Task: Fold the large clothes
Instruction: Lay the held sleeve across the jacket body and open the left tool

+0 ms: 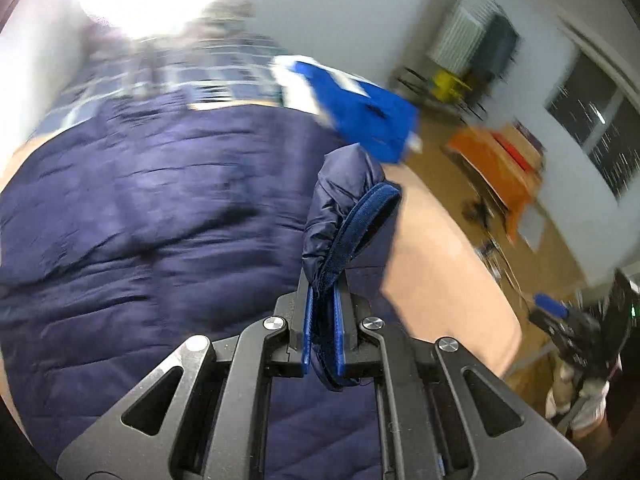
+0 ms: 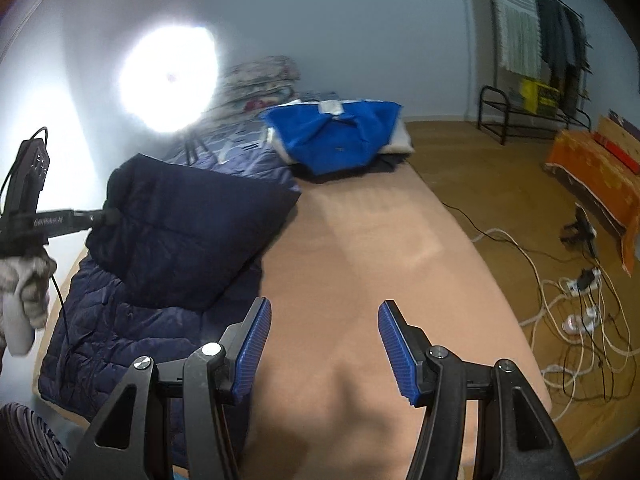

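Beyond the left gripper (image 1: 322,320), in the left wrist view, a blue-and-white folded garment (image 1: 360,108) lies past the far end of the navy quilted jacket (image 1: 140,208), with a plaid cloth (image 1: 180,72) behind it, all blurred. The jaws are clamped on the jacket's cuff (image 1: 352,216), whose ribbed band and puffed sleeve end stick up between the blue pads (image 1: 307,320). The rest of the jacket spreads wide to the left on the tan bed surface (image 1: 432,264), which runs bare to the right up to its rounded edge. At far right the right gripper (image 1: 560,320) hangs over the floor side.

In the right wrist view, the right gripper (image 2: 325,344) stands wide apart with nothing between its pads (image 2: 252,348), over the bare tan bed surface (image 2: 380,240). The jacket (image 2: 168,240) lies to its left, a part raised and doubled over by the left gripper (image 2: 110,216) at the left edge. The blue garment (image 2: 336,136) sits at the bed's far end. Cables (image 2: 568,300) and an orange-covered piece (image 2: 600,176) occupy the floor right of the bed's edge.
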The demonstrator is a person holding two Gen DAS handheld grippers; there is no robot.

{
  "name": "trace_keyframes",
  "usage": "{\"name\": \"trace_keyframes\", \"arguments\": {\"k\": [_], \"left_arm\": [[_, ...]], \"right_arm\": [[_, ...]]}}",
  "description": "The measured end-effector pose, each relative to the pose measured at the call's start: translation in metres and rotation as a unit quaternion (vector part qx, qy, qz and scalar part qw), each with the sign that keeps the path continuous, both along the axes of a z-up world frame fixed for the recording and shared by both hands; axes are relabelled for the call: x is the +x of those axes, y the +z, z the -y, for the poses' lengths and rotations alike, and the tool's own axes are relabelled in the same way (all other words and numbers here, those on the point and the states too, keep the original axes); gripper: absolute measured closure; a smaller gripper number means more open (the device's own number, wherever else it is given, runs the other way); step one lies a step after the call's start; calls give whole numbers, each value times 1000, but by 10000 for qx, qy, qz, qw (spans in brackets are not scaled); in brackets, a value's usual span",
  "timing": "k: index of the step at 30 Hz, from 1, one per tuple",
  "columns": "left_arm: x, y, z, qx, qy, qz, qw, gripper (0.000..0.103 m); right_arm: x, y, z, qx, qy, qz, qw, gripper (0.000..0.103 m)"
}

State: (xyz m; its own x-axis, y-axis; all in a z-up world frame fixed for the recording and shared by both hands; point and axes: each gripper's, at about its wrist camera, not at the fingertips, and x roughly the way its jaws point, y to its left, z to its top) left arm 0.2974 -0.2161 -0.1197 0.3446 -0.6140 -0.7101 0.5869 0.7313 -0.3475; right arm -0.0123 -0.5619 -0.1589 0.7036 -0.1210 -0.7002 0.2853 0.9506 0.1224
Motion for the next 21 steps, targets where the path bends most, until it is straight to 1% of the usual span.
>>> {"name": "trace_keyframes", "arguments": {"k": [1,5,7,11,13,18,21], "left_arm": [[14,-4,-19,-22,221,-39,9997,96],[47,-24,-73,-23,833,-162,9964,96],[66,-37,-96,80,1113,-184,9936,96],[92,-62,-124,307,1446,-176,9889,96],[107,-70,-135,394,1593,-154,9863,96],[145,-83,-152,591,1882,-85,9803,96],[166,-87,-165,610,2043,-47,9770,96]], "right_arm": [[5,0,-4,-26,49,-8,10000,45],[28,-2,-23,-30,299,-46,9995,45],[37,-3,-33,-77,407,-77,9991,45],[51,-6,-45,-185,557,-168,9981,45],[55,-7,-50,-213,611,-207,9977,45],[66,-13,-58,-262,667,-355,9968,45],[71,-16,-63,-270,681,-427,9964,45]]}}
